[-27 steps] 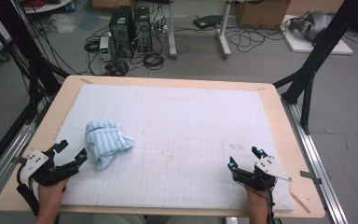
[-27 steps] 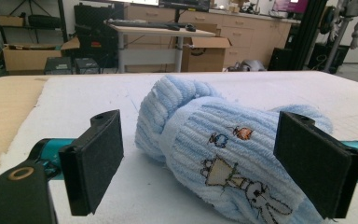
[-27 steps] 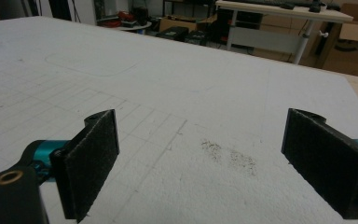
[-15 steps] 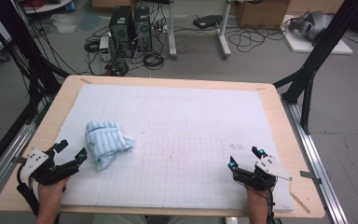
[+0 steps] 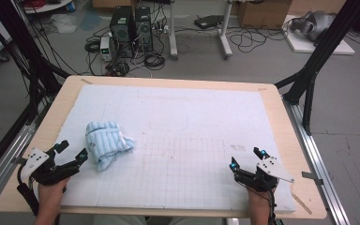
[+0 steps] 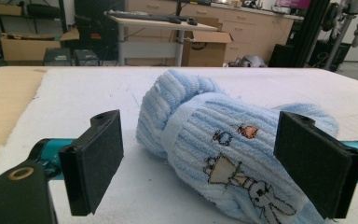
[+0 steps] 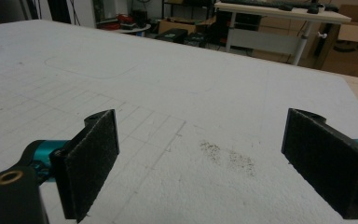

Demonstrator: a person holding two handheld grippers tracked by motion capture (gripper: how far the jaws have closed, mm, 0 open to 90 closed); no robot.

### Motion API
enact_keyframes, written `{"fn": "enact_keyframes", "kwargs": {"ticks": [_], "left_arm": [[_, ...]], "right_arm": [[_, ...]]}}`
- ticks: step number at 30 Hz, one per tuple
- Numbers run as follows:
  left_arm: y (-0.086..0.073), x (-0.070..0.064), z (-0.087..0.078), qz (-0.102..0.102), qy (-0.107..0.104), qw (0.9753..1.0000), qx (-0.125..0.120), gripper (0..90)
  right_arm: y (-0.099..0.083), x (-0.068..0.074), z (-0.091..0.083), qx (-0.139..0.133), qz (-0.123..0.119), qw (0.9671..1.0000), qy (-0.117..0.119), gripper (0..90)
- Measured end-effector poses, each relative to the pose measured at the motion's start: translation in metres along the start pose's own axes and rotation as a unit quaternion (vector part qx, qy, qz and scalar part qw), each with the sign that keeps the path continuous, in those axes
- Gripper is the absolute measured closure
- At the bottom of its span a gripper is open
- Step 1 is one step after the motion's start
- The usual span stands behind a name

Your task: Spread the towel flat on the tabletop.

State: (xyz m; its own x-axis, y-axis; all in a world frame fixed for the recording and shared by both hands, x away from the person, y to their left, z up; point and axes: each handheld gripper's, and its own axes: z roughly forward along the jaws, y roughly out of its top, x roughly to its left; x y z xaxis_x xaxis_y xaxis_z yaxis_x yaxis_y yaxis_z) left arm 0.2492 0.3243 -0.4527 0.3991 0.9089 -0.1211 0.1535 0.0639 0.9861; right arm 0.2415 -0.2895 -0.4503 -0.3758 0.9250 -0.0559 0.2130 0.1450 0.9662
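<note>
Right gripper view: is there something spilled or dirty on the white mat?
Yes. A patch of dark specks lies on the white mat between the open jaws of the right gripper, like crumbs or dirt. What they are cannot be told.

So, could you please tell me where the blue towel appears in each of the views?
High view: the blue towel lies left of centre on the white mat, just ahead of the left gripper.
Left gripper view: centre, between the open jaws.
Right gripper view: not in it.
Shared landmark: the white mat.
</note>
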Motion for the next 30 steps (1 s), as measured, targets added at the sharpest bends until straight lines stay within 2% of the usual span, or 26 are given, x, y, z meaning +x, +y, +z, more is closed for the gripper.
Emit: {"fn": "enact_keyframes", "kwargs": {"ticks": [6, 10, 13, 17, 21, 25, 30], "left_arm": [[0.002, 0.001, 0.001, -0.003, 0.003, 1.0000, 0.005, 16.0], [0.011, -0.001, 0.001, -0.014, -0.002, 0.9999, -0.006, 15.9], [0.023, -0.008, 0.004, -0.001, -0.011, 0.9999, -0.005, 15.9], [0.031, -0.013, 0.006, 0.002, -0.017, 0.9998, -0.008, 15.8], [0.043, -0.023, 0.012, 0.009, -0.029, 0.9996, 0.002, 15.4], [0.047, -0.029, 0.016, 0.018, -0.032, 0.9993, 0.011, 15.4], [0.052, -0.037, 0.021, 0.016, -0.043, 0.9987, 0.022, 15.2]], "right_arm": [[0.000, 0.000, 0.000, 0.004, 0.002, 1.0000, 0.000, 10.2], [0.000, 0.001, 0.001, 0.006, 0.001, 1.0000, 0.001, 10.2], [0.000, 0.002, 0.001, 0.007, 0.002, 1.0000, 0.001, 10.2], [0.000, 0.001, 0.001, 0.007, 0.000, 1.0000, 0.000, 10.2], [0.000, 0.001, 0.001, 0.006, -0.001, 1.0000, 0.002, 10.2], [0.000, 0.001, 0.001, 0.006, 0.001, 1.0000, 0.002, 10.2], [0.000, 0.001, 0.001, 0.007, 0.000, 1.0000, 0.003, 10.2]]}}
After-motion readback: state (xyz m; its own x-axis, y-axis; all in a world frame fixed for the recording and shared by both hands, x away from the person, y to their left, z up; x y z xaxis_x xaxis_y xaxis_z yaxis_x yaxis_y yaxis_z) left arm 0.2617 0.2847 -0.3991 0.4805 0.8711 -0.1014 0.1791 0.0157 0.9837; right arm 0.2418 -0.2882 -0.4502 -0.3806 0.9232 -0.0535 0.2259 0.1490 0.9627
